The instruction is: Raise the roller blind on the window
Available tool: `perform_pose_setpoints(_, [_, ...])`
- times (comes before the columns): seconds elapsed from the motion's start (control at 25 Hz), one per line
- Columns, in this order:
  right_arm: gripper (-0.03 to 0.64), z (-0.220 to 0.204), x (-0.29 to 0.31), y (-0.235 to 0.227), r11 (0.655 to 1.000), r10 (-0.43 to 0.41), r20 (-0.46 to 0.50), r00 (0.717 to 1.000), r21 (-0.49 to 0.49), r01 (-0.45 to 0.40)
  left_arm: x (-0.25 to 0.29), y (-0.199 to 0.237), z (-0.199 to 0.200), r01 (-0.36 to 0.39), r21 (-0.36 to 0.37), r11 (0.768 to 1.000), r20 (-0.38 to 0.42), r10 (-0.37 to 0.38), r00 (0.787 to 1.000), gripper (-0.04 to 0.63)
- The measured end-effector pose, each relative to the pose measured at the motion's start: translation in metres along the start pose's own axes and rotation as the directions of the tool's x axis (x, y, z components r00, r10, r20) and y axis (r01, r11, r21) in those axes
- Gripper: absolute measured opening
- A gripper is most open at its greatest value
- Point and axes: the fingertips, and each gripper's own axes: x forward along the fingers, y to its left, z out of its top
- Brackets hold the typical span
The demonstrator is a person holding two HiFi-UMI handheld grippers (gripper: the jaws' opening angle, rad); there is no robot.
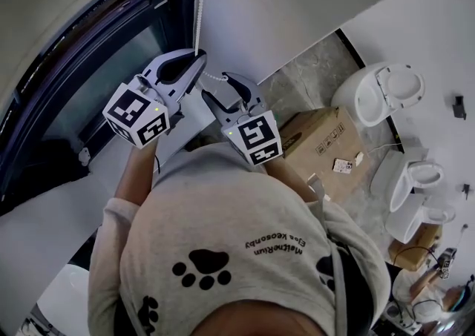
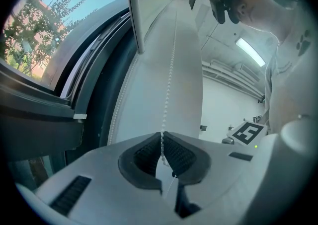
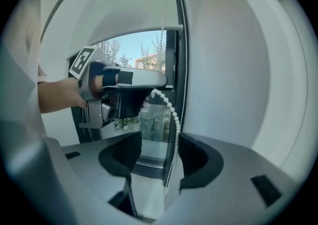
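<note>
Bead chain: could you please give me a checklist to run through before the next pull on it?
1. Left gripper clamped on the bead chain: ok, the pads are closed on the beads.
2. Right gripper ready to take a new grip: ok, its jaws stand apart.
3. Chain lined up for the right gripper: ok, it runs between the jaws, close to one pad and not pressed.
4. Chain free of tangles between the grippers: ok, one slack loop hangs from the left gripper to the right.
5. Travel left for the roller blind: cannot tell.
</note>
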Motion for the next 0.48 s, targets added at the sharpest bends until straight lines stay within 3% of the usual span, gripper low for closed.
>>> perform_pose_setpoints(0.28, [0.25,0.017,-0.019,-0.008,0.999,-0.041,0.029,0.999,-0.007,0.042,0.002,-0.003,0.0,0.014,-0.005,1.0,0.009,-0.014,1.0,0.02])
perform_pose_setpoints(0.48, [0.25,0.066,-0.038,-0.002,0.999,-0.037,0.152,0.988,-0.034,0.043,0.003,-0.004,0.0,0.017,-0.003,1.0,0.01,-0.017,1.0,0.02])
